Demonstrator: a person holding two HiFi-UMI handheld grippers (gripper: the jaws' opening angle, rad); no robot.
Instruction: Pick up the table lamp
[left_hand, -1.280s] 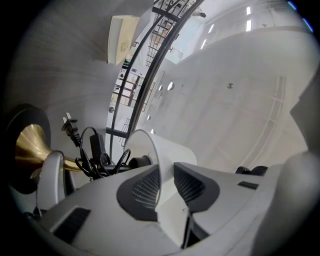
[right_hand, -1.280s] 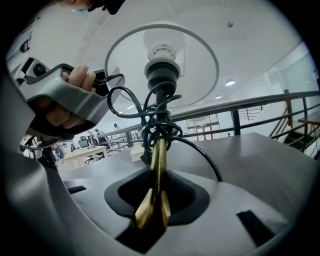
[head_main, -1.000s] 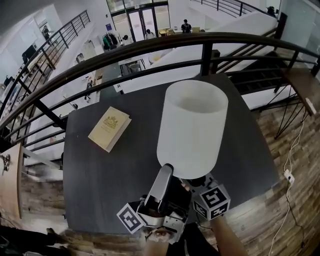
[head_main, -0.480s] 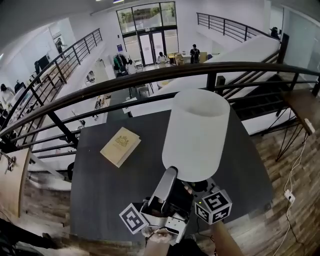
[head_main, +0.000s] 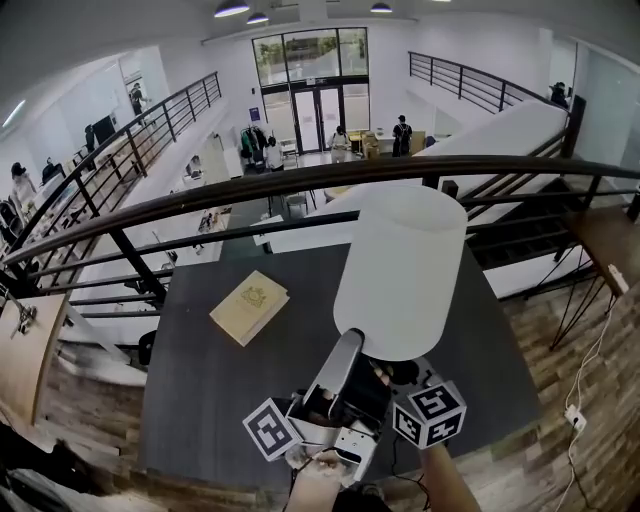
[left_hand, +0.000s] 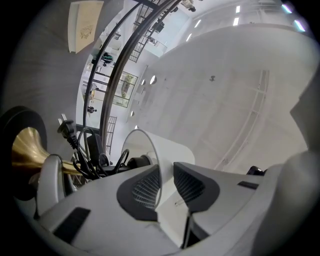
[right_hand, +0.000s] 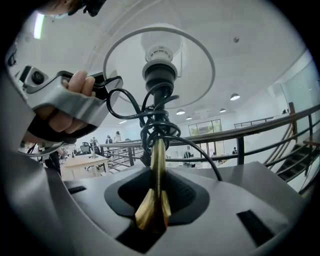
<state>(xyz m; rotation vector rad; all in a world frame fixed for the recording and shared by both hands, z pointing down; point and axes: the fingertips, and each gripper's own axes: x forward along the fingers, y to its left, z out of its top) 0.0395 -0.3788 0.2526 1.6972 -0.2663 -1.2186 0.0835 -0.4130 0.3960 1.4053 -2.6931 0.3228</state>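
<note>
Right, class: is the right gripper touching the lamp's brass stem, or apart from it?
Touching. The right gripper view shows the right gripper with its jaws closed on the brass stem, pads pressed against both its sides.

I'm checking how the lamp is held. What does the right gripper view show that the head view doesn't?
Only the right gripper view: the right gripper shut on the lamp's brass stem, the black cord wound round that stem, and the bulb inside the shade. Only the head view: the book lying on the dark table, apart from the lamp. Both: the white shade and the left gripper clamped on its lower rim.
</note>
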